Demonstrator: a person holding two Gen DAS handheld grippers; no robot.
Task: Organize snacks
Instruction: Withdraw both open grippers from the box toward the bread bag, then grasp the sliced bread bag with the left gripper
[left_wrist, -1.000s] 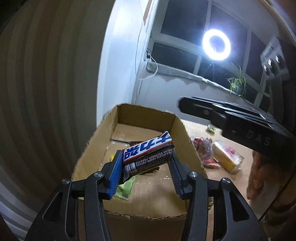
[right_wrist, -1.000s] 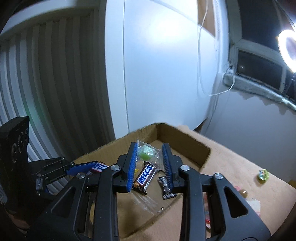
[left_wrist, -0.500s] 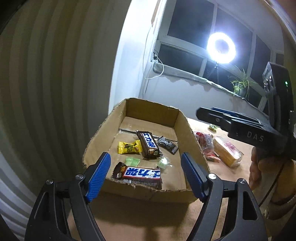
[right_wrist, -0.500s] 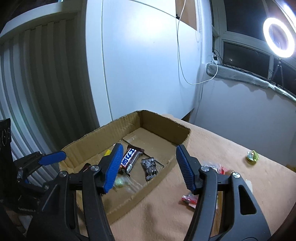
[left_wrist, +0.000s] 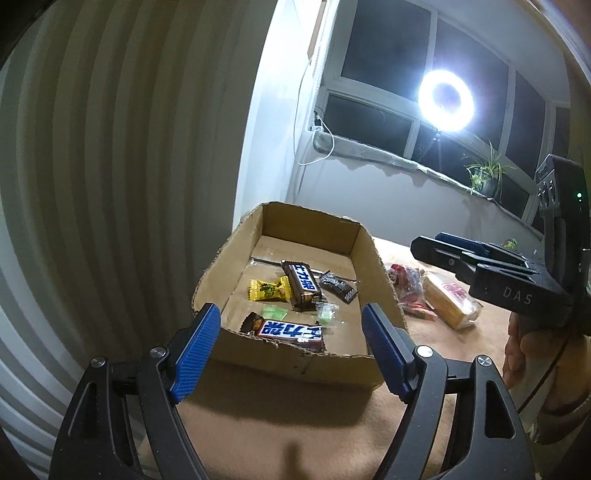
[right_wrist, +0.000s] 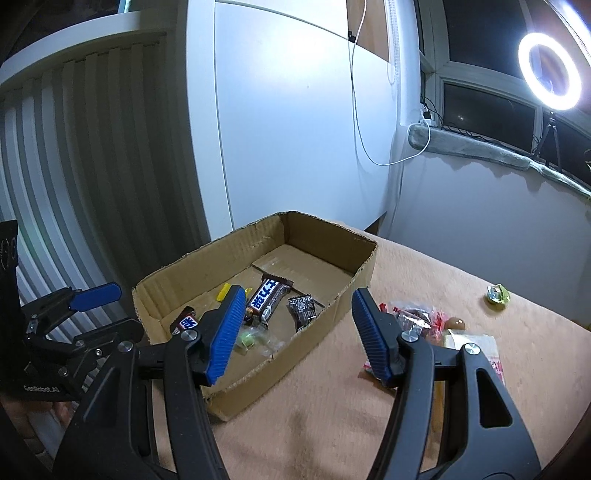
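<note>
A shallow cardboard box (left_wrist: 295, 362) (right_wrist: 325, 317) sits on the tan table. In it lie two Snickers bars (left_wrist: 291, 331) (left_wrist: 301, 284) (right_wrist: 266, 297), a yellow candy (left_wrist: 269, 288), a black packet (left_wrist: 338, 287) (right_wrist: 303, 310) and clear bags with green sweets (left_wrist: 325, 313) (right_wrist: 248, 338). My left gripper (left_wrist: 291, 345) is open and empty, just in front of the box's near wall. My right gripper (right_wrist: 295, 328) is open and empty, above the box's right wall; it also shows in the left wrist view (left_wrist: 480, 258).
To the right of the box lie a red-wrapped snack bag (left_wrist: 406, 284) (right_wrist: 417, 315), a yellow packet (left_wrist: 450, 301) (right_wrist: 480, 347) and a small green candy (right_wrist: 498, 294). A ring light (left_wrist: 446, 100) shines at the window. White wall stands behind the box.
My left gripper opened and dropped the Snickers bar into the box's near end. My right gripper opened and released the bag of green sweets. Both pulled back from the box.
</note>
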